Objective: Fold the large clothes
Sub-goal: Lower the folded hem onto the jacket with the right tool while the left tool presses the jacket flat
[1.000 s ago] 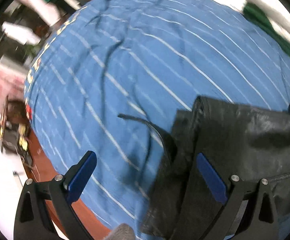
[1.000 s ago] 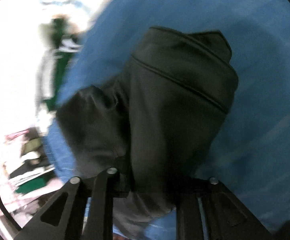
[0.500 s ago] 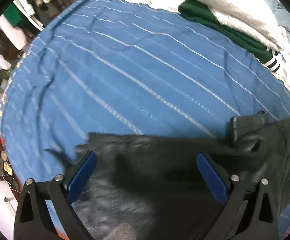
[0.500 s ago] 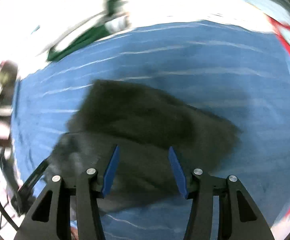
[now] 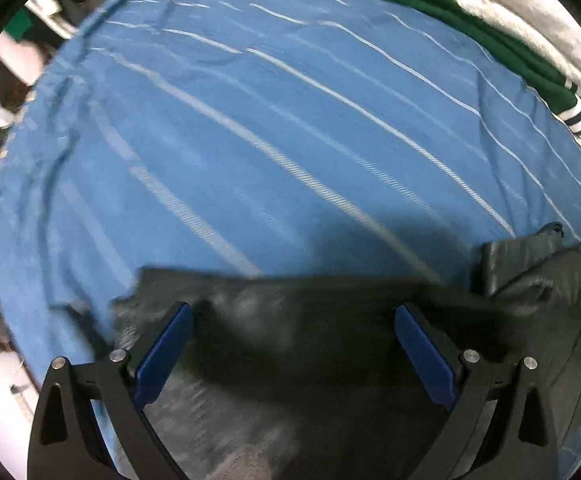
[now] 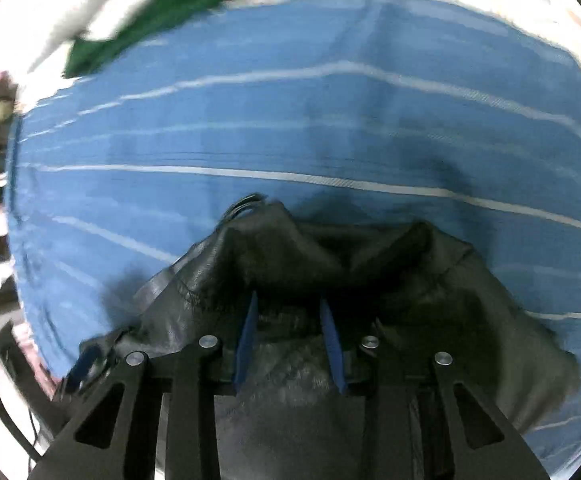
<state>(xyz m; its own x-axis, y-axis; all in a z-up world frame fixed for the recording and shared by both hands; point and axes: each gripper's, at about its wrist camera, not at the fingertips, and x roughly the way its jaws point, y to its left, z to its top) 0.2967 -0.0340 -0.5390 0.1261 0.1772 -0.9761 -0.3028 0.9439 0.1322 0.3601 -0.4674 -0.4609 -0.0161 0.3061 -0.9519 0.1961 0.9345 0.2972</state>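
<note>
— Hovering wide apart, left gripper (image 5: 290, 354), gripping nothing, low over the black garment (image 5: 310, 340); probably lined up to take the flat edge?

— Likely. Narrowed but not closed, right gripper (image 6: 288, 342), bunched cloth between the blue pads (image 6: 246, 340); actual pinch impossible to confirm.

— Look of it?

— Leathery, creased, humped at one end, lying on the blue striped sheet (image 5: 250, 140). Farther off, a green garment (image 5: 470, 36).
</note>
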